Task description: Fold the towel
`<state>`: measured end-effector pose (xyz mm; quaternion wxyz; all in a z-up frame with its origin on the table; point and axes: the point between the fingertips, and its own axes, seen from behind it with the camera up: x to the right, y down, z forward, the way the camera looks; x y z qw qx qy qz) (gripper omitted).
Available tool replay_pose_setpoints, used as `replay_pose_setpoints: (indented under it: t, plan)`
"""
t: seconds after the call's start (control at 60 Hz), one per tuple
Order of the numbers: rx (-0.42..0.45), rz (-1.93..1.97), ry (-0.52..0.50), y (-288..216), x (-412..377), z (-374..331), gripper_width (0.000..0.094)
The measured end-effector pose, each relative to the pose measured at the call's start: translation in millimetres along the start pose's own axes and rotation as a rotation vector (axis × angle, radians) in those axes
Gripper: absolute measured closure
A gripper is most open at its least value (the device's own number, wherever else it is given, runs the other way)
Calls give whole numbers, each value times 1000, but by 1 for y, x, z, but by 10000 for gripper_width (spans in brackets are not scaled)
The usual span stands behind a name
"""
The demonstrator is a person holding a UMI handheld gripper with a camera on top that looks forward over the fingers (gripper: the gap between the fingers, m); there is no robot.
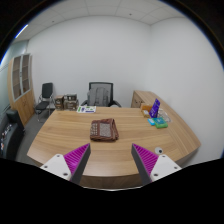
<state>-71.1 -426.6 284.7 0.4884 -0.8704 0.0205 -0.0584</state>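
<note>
My gripper (110, 160) hangs w/ fingers spread wide, nothing btwn them, over the wooden desk (60, 140), and the folded brown towel (104, 129) lies at 12 o'clock, well beyond the pads (77, 157).

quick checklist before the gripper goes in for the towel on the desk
1. Towel in view: ok, it lies on the wooden desk, beyond the fingers.
2. Gripper open: ok, wide gap between the purple pads, nothing held.
3. Path to the towel free: ok, bare desk between fingers and towel.
4. Towel flat and unfolded: cannot tell, it looks bunched from here.
5. Nearby clutter: ok, the small purple and green items sit apart from the towel.
6. Which towel edge to grasp: cannot tell.
</note>
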Motion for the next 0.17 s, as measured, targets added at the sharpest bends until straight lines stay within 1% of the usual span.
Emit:
replay_pose_setpoints:
  t: [0.167]
  plan:
    - [8, 2, 4, 1, -2, -8, 77]
